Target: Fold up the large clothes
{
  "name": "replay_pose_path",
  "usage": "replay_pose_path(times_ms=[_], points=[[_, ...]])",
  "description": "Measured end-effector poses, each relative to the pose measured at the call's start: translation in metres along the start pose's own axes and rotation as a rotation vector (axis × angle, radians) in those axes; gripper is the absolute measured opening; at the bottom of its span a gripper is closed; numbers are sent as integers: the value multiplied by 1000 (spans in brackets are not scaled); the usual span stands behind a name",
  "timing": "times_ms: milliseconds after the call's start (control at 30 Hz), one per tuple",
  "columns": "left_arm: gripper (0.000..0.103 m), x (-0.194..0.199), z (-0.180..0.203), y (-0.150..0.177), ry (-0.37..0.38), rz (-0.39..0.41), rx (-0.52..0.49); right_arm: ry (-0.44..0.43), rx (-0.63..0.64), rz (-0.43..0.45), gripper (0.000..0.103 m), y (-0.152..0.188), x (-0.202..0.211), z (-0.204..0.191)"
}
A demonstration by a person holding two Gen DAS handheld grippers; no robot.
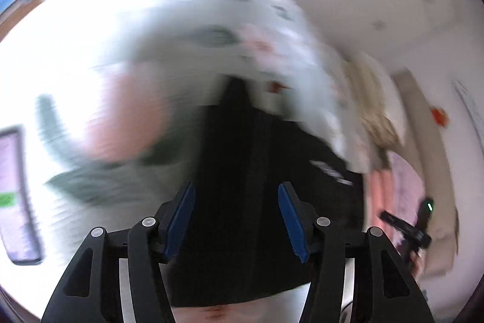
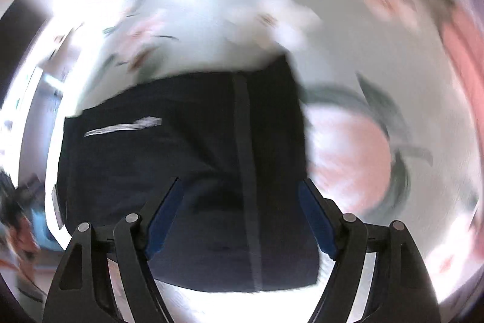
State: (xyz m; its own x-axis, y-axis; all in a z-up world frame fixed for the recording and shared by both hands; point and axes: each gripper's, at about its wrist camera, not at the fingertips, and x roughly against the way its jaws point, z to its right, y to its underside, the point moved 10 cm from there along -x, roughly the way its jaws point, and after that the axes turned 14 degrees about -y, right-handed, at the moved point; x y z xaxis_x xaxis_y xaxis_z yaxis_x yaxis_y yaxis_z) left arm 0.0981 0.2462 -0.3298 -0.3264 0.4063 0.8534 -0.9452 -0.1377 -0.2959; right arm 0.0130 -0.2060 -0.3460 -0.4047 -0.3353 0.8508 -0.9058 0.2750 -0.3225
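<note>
Both grippers hang open over a dark garment lying on a flower-printed sheet.

The left gripper (image 1: 236, 221) has its jaws spread and grasps nothing; below it the dark garment (image 1: 263, 196) lies on the floral sheet (image 1: 169, 56), with a screen (image 1: 15, 196) at the left edge. The right gripper (image 2: 240, 215) is likewise released, its blue pads (image 2: 317, 220) clear of the cloth, above the garment's (image 2: 187, 159) pale centre seam. Both views are smeared. For the next fold, I judge it best to pinch matching corners together, lift evenly, and lay edge to edge. No container shows anywhere.
</note>
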Motion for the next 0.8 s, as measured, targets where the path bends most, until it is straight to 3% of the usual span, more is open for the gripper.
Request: replay_pose_path(times_ms=[100,167,233,267,333,433,600,667,800], points=[[60,-34,57,7,30,-43,-116,-6,138,11,81,-17,-27,-63],[60,-77,77,17,-56,-80,-185,9,188,-4,81,-28,-57,-80],[60,-116,71,21,-160,-128,-214,15,188,-38,76,-33,-103,-106],[62,-132,69,22,-212,-133,-235,30,157,-90,73,-28,-133,-100],[63,-144,68,18,-257,-112,-251,28,84,-130,78,-22,-161,-87],[64,-152,63,10,-244,-142,-202,13,32,-107,84,-23,-171,-80],[61,-128,70,10,-246,-157,-202,23,21,-112,83,-24,-158,-86],[60,-94,73,12,-278,-123,-243,-1,-20,-89,77,-25,-128,-97],[60,-12,84,20,-337,-26,-324,8,4,28,77,-28,-46,-121]])
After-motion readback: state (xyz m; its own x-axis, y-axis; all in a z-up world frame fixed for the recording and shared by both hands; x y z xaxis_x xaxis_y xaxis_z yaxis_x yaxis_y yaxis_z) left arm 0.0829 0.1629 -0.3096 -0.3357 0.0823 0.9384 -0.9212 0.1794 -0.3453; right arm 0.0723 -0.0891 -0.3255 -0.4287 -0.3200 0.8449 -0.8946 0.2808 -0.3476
